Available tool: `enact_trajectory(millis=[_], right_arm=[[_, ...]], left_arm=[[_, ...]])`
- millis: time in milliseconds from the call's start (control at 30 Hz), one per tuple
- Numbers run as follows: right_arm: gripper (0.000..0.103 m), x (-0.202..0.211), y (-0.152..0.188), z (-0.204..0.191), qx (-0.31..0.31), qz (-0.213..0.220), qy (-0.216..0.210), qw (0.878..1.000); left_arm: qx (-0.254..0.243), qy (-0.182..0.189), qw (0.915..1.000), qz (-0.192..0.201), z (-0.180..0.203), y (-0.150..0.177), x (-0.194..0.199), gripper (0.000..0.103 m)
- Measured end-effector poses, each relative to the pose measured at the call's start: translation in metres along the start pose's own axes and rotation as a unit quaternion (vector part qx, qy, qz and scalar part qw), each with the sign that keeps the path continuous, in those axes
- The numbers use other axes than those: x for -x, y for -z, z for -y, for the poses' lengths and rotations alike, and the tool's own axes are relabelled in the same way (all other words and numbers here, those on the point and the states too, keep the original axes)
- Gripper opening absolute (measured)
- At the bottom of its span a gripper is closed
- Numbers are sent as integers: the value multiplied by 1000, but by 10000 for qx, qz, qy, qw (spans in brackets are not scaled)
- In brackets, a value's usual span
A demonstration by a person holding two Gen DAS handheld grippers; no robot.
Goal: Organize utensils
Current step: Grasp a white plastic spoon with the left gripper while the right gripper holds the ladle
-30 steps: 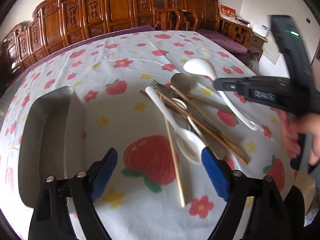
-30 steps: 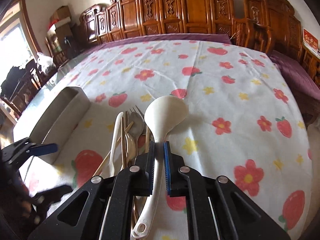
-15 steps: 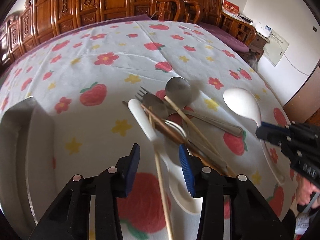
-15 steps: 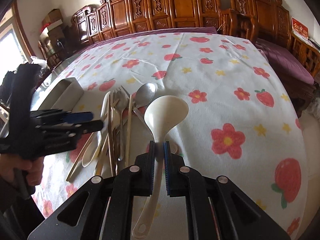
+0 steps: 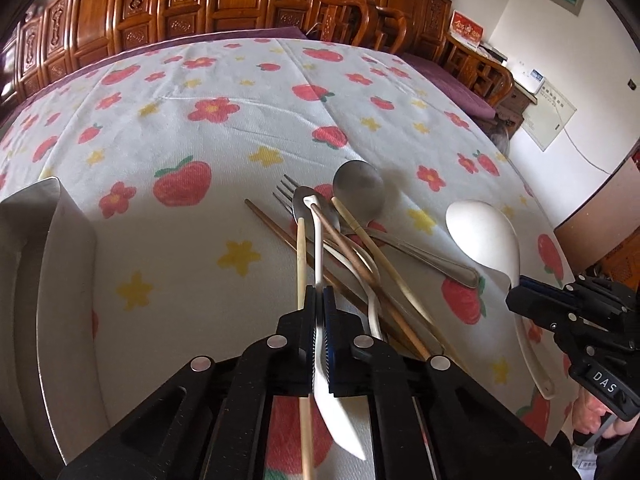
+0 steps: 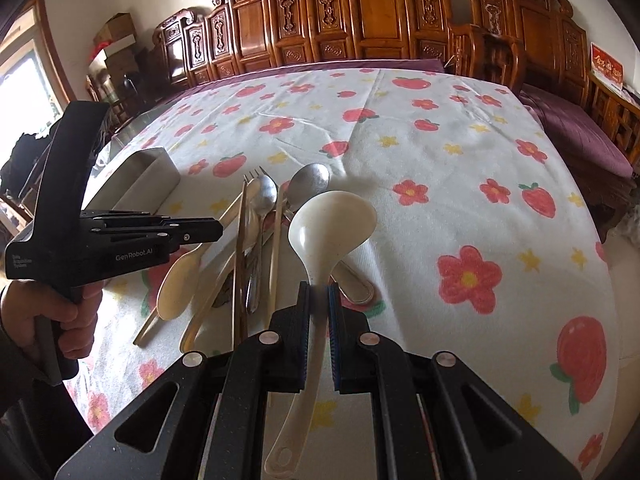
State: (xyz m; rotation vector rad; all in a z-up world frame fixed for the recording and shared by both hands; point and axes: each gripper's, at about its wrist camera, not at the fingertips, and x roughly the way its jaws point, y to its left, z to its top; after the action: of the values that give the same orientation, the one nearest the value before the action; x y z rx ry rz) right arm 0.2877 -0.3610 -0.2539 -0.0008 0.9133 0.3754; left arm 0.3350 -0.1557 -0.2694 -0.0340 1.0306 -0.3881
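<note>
Left wrist view | left gripper (image 5: 319, 300) clamped on white spoon (image 5: 319, 248) handle, long axis straight ahead | steel bin (image 5: 48, 280) lies left | right gripper (image 6: 319, 298) clamped on ladle (image 6: 332, 224).

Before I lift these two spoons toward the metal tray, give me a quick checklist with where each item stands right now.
1. Left gripper shut on the white spoon handle: ok.
2. Right gripper shut on the ladle handle: ok.
3. White spoon free of the pile: not ok; a pale chopstick runs tight beside the gripper and a brown chopstick crosses the handle.
4. Ladle bowl off the cloth: cannot tell.
5. Metal tray within view, top open: ok.
6. Grippers apart from each other: ok.
</note>
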Motion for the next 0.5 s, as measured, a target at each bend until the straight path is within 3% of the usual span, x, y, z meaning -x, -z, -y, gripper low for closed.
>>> enact_trajectory(millis=[500], right_arm=[[10,10,-3,-17,131,27,80,9999]], left_arm=[[-143,-7,9991,402,-1,0,47,3]])
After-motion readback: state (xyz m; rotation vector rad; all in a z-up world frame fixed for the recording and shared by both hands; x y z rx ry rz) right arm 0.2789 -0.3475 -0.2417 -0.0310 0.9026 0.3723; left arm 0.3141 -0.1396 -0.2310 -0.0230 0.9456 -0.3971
